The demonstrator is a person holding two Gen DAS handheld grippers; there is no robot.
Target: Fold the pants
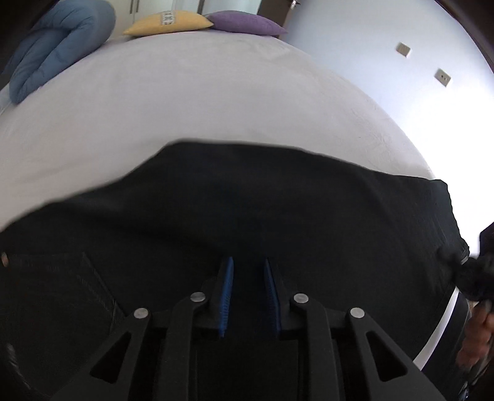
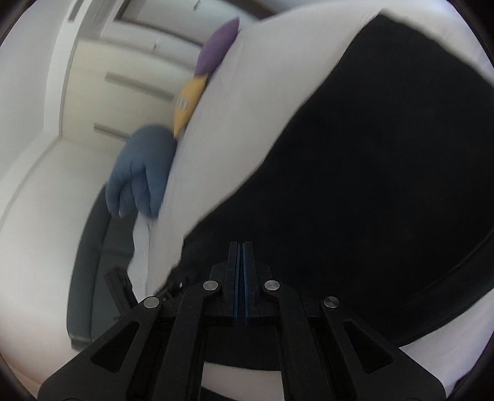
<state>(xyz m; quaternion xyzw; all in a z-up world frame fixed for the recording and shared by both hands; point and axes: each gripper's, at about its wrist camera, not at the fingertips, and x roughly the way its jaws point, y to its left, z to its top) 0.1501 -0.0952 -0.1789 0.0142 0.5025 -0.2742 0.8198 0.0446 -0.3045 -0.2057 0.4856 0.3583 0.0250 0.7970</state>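
Black pants (image 1: pixel 240 203) lie spread on a bed with a pale lilac sheet (image 1: pixel 173 101). My left gripper (image 1: pixel 248 262) hovers just above the cloth near the waist end, jaws a little apart with nothing between the blue pads. A pocket seam and a rivet (image 1: pixel 4 259) show at the left. In the right wrist view the pants (image 2: pixel 370 185) fill the right half, blurred. My right gripper (image 2: pixel 241 246) is over their near edge with its jaws pressed together; whether cloth is pinched between them does not show.
A rolled blue duvet (image 1: pixel 58 46), a yellow pillow (image 1: pixel 169 23) and a purple pillow (image 1: pixel 244 21) lie at the far end of the bed. A wall with sockets (image 1: pixel 404 49) is at the right. A wardrobe (image 2: pixel 129 71) and floor lie left of the bed.
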